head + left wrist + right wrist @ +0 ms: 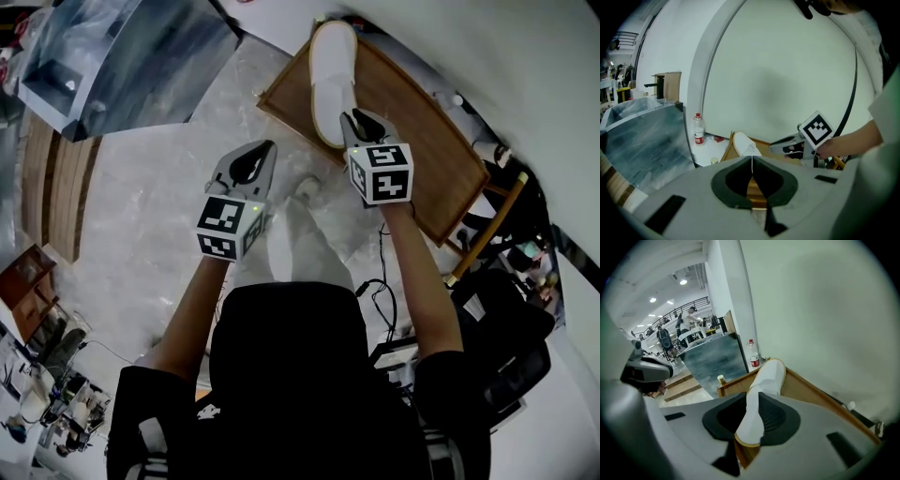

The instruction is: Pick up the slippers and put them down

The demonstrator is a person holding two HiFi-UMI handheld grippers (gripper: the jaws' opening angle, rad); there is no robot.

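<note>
A white slipper (333,75) lies on a wooden desk (427,141). Its heel end is between the jaws of the right gripper (359,120), and its rounded toe points straight ahead of that gripper. The slipper looks soft and cloth-like. It is long and flat with a closed toe, plain white, with a thin tan trim running round its edge.

The right gripper's jaws stand partly apart. Their dark, ribbed pads touch both sides of the heel, so this gripper has hold of the slipper. The desk beneath is brown wood with a smooth, flat top and a low raised rim.

The left gripper (752,166) is near the right one, on its left and a little further back. It sits over the floor (150,216), short of the desk's near corner. Its jaws are closed together with nothing between them. Both grippers have pale grey moulded shells with a dark hollow around the jaws.

Ahead of both grippers, past the desk, is a plain, matt white wall (825,310). A clear plastic bottle (753,356) with a red label stands upright ahead and to the left of the right gripper, by the desk's far corner. The floor is pale, glossy and marbled like stone. Ahead and to the left of the left gripper lies a large grey-blue streaked slab (131,56).
</note>
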